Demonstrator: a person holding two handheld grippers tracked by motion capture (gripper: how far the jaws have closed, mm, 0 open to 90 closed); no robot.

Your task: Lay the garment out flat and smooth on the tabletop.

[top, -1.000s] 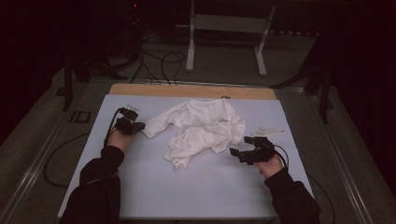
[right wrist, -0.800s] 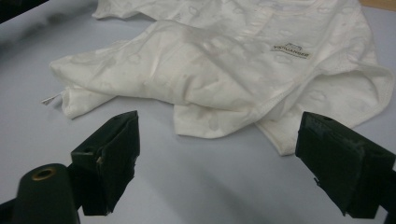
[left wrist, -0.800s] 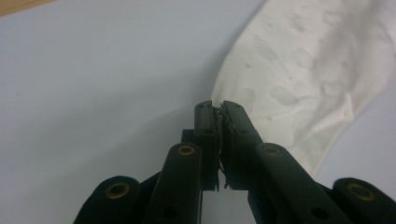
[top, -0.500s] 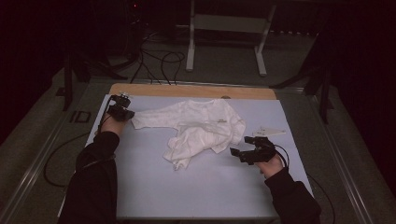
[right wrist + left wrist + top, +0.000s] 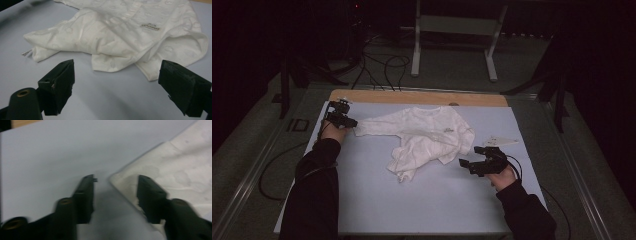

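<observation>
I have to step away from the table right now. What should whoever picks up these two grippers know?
Left gripper: open at the far left of the table, its jaws astride the tip of the white shirt sleeve, not clamped.
Right gripper: open, empty, just short of the shirt's right hem.
Shirt: mid-table, left sleeve drawn out flat, lower part bunched and folded over.
Small white paper: beyond the right gripper.
Done, apparently: one sleeve spread.
Left, probably: flatten the rest.

A small printed logo sits on the white garment (image 5: pixel 130 32), its lettering seemingly too blurred to read.
</observation>
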